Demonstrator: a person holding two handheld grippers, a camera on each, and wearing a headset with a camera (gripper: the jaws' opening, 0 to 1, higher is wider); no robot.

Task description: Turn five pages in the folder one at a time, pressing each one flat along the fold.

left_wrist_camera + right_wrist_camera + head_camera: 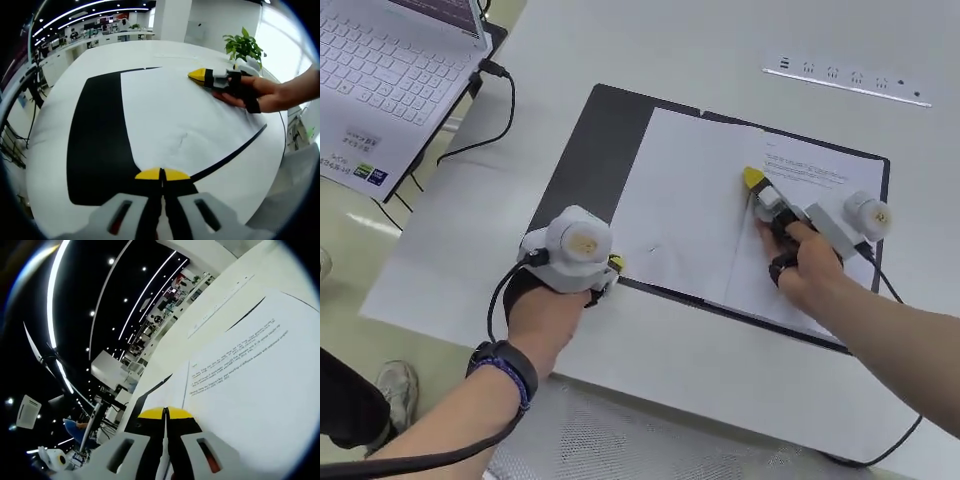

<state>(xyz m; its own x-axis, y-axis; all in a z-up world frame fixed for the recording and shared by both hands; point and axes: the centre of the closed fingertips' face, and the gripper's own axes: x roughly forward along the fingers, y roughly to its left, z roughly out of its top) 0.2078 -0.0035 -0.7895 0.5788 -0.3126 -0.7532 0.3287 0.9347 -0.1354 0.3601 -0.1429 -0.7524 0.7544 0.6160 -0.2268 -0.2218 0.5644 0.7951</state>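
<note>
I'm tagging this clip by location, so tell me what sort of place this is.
Probably an open-plan office: a laptop and a socket strip on the white table, rows of desks under long ceiling lights beyond, and a potted plant.

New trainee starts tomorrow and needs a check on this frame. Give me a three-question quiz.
1. True or false: the right gripper has its tip at the fold of the folder.
2. On the left gripper, the jaws are: A) wide open, B) shut, C) hidden.
3. Fill in: the printed text is on the ___ page, as the person sees it.
Key: 1 true; 2 B; 3 right.
</note>
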